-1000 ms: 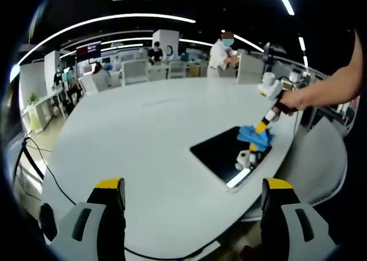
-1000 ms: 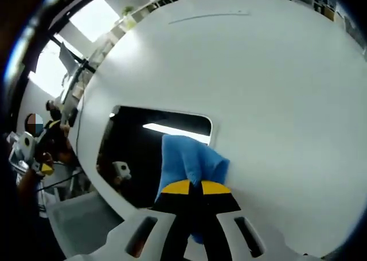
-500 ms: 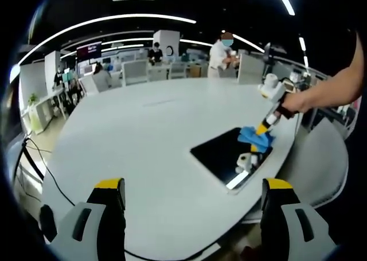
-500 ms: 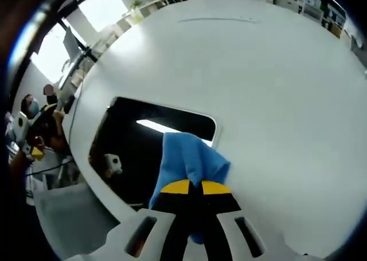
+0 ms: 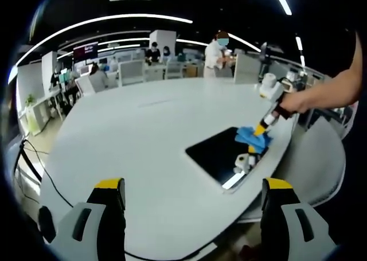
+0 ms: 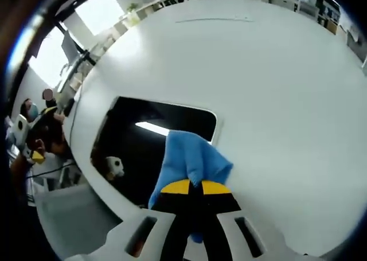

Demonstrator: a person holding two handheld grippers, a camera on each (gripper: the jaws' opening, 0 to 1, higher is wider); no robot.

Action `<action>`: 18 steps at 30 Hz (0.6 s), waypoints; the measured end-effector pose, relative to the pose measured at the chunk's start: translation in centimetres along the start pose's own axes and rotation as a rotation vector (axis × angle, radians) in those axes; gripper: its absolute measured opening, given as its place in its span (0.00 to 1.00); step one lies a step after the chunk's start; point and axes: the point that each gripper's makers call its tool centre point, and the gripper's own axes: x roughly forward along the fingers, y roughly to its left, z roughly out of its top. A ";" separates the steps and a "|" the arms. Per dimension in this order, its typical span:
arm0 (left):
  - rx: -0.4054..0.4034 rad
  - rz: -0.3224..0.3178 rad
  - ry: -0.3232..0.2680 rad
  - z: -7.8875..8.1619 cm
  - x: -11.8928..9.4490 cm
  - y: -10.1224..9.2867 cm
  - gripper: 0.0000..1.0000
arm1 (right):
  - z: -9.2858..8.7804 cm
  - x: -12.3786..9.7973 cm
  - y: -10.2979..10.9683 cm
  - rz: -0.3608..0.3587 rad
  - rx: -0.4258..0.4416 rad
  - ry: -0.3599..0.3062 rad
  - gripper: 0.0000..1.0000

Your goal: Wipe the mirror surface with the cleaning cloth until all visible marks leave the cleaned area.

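- The mirror [image 5: 225, 155] lies flat on the white table [image 5: 143, 140], near its edge.
- The blue cleaning cloth [image 6: 189, 160] rests on one corner of the mirror.
- The right gripper [image 6: 191, 187] is clamped on the cloth, above the mirror.
- The left gripper [image 5: 192, 186] hangs released, well apart from the mirror.

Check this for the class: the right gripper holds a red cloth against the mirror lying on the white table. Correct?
Not quite: the cloth is blue, as the right gripper view shows. The right gripper does hold it against the mirror on the white table.
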 end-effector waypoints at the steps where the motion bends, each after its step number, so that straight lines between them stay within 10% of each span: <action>1: 0.000 0.001 0.000 0.0 -0.1 0.1 0.99 | -0.2 0.0 0.0 0.001 0.000 0.002 0.00; 18: 0.002 0.010 -0.002 0.0 -0.5 0.3 0.99 | -2.7 -0.8 1.0 0.020 0.015 0.019 0.00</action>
